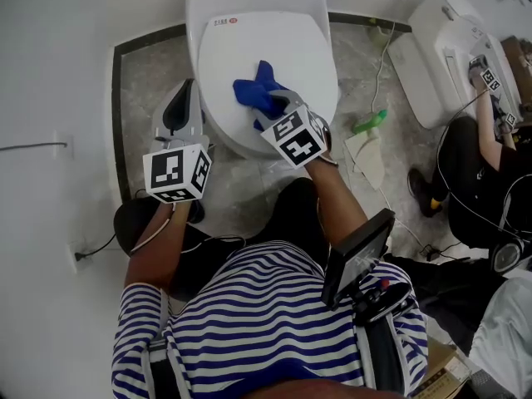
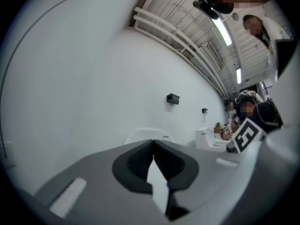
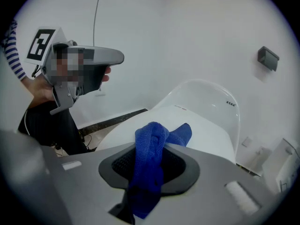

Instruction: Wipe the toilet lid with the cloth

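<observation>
So the left tongs [image 2: 153, 144] are kept off to the left of the toilet lid [image 1: 274, 44], pressed together with nothing in them and pointed level at the wall [image 2: 93, 78]. They're probably parked there so the lid is left free for wiping. On the front half of the lid, the blue cloth [image 1: 258, 90] is bunched up against the white surface. It's pinched by the right tongs [image 3: 150, 146], which are angled down at the lid, presumably so the loose end gets dragged across it. How much is already wiped can't be told.

Stone floor [image 1: 150, 81], white toilet [image 1: 241, 52], green object [image 1: 369, 123], cable [image 1: 381, 69]
</observation>
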Demonstrator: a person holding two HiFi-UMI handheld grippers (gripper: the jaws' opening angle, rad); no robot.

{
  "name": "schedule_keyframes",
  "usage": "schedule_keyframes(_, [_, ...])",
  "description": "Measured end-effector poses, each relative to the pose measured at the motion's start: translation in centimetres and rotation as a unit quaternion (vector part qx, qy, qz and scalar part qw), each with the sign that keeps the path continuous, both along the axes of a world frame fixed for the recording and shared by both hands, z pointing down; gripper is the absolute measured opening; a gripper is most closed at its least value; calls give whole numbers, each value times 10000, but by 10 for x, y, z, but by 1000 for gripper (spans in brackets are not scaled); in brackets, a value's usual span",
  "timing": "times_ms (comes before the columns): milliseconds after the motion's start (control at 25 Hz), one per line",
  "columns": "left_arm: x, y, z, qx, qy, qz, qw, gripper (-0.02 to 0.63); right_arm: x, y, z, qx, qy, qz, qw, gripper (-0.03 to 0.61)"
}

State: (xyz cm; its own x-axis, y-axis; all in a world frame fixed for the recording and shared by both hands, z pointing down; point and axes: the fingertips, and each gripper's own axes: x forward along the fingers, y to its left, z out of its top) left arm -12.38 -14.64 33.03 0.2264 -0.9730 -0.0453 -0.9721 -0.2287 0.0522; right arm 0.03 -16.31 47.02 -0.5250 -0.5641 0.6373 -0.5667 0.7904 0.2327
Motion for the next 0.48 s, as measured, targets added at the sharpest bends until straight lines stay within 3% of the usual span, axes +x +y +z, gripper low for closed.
schedule_keyframes(480, [20,-7,5,-46,-51,110,9999,2,94,-18,4,-98,-195,976,9950,115])
